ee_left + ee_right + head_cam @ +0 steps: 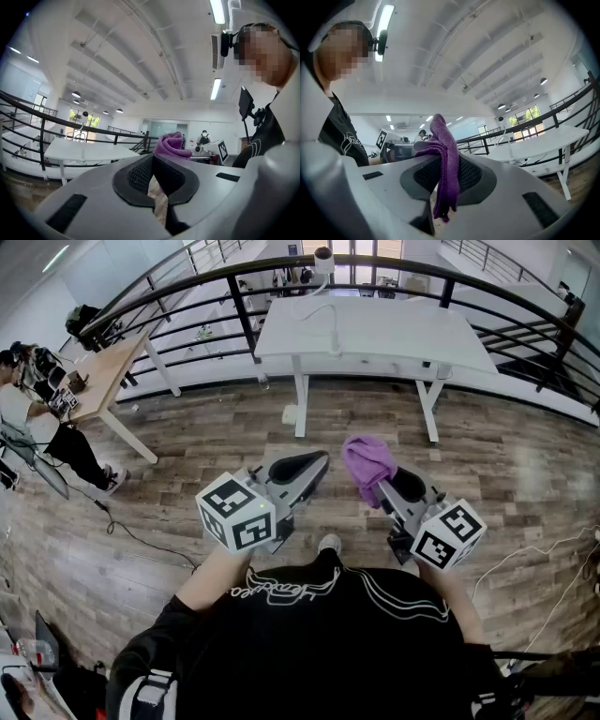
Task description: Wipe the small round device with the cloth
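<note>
The small round device (pixel 324 259), a white ball-shaped camera on a stalk, stands at the far edge of the white table (pixel 394 338); it also shows small in the left gripper view (pixel 85 114). A purple cloth (pixel 367 461) hangs bunched from my right gripper (pixel 382 486), whose jaws are shut on it (pixel 446 161), the cloth (pixel 447 178) draping down between them. My left gripper (pixel 319 460) is shut with nothing in it (pixel 152 159). Both grippers are held level over the wooden floor, well short of the table.
A black curved railing (pixel 187 287) runs behind the table. A person sits at a wooden desk (pixel 103 371) on the left. Cables (pixel 141 535) lie on the floor to the left and right. A white box (pixel 290 414) sits by the table leg.
</note>
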`<state>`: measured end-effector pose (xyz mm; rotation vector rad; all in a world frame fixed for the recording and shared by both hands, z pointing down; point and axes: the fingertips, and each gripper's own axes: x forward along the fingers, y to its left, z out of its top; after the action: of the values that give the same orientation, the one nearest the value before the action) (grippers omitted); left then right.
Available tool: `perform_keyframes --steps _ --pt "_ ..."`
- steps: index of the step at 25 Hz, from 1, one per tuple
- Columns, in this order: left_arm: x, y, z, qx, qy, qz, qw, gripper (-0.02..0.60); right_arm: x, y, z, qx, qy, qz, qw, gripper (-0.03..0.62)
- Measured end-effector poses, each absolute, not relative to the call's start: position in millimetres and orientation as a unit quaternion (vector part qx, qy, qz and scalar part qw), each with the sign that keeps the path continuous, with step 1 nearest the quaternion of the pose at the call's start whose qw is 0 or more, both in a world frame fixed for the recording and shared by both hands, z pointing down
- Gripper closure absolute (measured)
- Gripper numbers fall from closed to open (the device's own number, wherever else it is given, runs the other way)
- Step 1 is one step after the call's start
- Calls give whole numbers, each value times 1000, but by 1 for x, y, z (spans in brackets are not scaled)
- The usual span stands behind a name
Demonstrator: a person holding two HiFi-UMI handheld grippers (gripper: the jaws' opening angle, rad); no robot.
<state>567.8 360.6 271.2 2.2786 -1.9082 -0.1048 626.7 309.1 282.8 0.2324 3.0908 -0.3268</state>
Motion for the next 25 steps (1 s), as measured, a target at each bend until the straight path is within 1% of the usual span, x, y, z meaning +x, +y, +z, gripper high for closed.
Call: perform_keyframes --steps 6,14,20,25 --pt "572 355 275 769 -634 -33 78 574 630 302 287 65 992 -105 17 522" --pt "562 346 287 774 -629 -32 68 574 617 293 298 64 993 -101 23 522" --pt "506 309 301 774 -626 -44 85 574 565 257 312 63 991 -121 9 522" --pt "433 274 313 777 -619 -48 101 574 493 223 321 52 990 -131 0 522"
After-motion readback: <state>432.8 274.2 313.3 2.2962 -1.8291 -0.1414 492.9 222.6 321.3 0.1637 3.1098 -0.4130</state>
